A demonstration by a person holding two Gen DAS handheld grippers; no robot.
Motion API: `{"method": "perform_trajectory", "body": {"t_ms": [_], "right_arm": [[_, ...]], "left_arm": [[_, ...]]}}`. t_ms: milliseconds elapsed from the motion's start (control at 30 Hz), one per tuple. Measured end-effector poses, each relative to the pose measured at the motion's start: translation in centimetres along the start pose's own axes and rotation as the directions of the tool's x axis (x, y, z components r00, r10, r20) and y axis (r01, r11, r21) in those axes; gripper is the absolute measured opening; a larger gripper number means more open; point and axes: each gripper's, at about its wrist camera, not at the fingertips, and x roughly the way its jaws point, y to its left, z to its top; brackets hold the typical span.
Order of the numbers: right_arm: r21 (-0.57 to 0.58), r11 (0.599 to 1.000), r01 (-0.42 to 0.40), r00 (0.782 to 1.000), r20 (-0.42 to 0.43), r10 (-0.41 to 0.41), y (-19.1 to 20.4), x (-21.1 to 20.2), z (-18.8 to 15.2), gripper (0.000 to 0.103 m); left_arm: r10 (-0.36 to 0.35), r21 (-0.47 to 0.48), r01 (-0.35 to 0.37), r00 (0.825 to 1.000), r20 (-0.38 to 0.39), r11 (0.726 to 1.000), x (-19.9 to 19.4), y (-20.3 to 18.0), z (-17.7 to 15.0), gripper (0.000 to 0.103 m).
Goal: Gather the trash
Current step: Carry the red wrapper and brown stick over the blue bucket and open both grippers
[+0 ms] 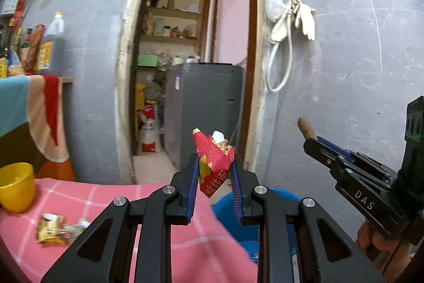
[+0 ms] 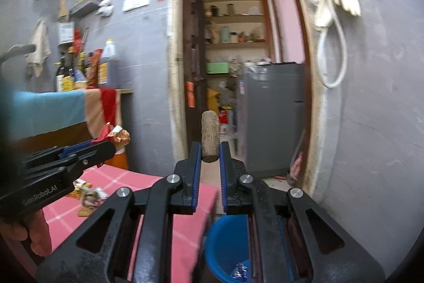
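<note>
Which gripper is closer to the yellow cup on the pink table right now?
Left. The left gripper, holding a red wrapper, sits just right of the yellow cup. The right gripper, clamping a brown cob, is farther right, past the blue bucket.

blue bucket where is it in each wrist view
Left wrist: blue bucket sits bottom centre, below the left gripper, beside the pink tablecloth.
Right wrist: blue bucket sits bottom centre, below the right gripper.
Shared landmark: grey fridge in the doorway.

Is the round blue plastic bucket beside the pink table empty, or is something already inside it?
Not empty. The blue plastic bucket has a small crumpled piece on its bottom; what it is, I cannot tell.
</note>
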Motion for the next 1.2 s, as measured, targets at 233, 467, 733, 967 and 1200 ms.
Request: {"method": "perform_trajectory", "body": {"t_ms": [233, 467, 733, 967, 1200], "right_arm": [[0.069, 0.995, 0.07, 0.996, -0.065, -0.066, -4.7, 0.0, -1.4, 0.026], [0.087, 0.99, 0.114, 0.98, -0.175, -0.098, -7.6, 1.3, -3.4, 0.026], [0.113, 0.985, 0.128, 0.951, -0.295, -0.09, -9.5, 3.3, -5.2, 0.026], [0.144, 0.98, 0.137, 0.93, -0.36, -0.077, -10.3, 4.8, -6.1, 0.027], [0.169, 0.973, 0.156, 0.92, -0.384, -0.081, -10.9, 5.5, -6.4, 0.028]], "left_arm": [[-0.07, -0.016, 0.069, 0.993, -0.095, 0.997, 4.6, -2.5, -0.5, 0.02], [-0.11, -0.048, 0.101, 0.961, -0.255, 0.994, 9.4, -4.2, -1.5, 0.02], [-0.172, -0.143, 0.125, 0.902, -0.396, 0.982, 13.6, -4.4, -3.3, 0.021], [-0.153, -0.168, 0.081, 0.865, -0.477, 0.982, 15.8, -4.2, -4.2, 0.027], [-0.141, -0.17, 0.064, 0.86, -0.491, 0.983, 15.5, -3.5, -4.8, 0.041]]}}
